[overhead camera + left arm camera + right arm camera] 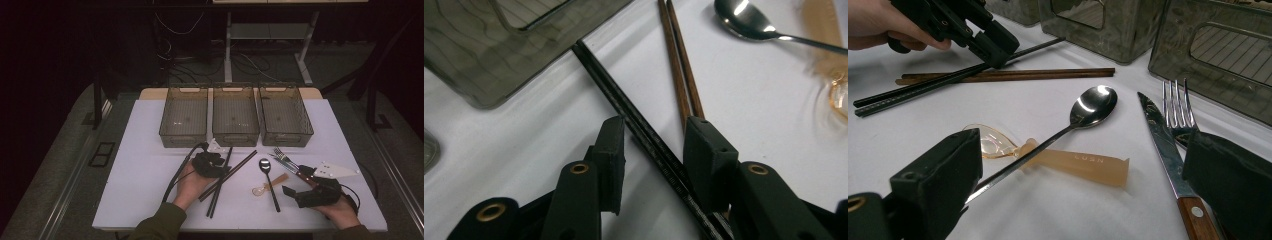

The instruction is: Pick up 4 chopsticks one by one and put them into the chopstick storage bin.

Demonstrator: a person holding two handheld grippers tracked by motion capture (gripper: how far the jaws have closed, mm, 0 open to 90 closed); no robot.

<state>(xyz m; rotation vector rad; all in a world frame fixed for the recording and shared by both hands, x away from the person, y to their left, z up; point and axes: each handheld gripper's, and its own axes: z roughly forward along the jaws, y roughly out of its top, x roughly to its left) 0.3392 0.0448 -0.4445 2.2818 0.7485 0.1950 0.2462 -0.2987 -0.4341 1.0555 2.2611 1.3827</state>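
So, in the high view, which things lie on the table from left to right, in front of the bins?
Left gripper → black chopsticks → metal spoon → knife → right gripper.

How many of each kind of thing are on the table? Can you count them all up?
Bins: 3
Black chopsticks: 2
Brown chopsticks: 2
Spoons: 2
Knife: 1
Fork: 1
Total: 11
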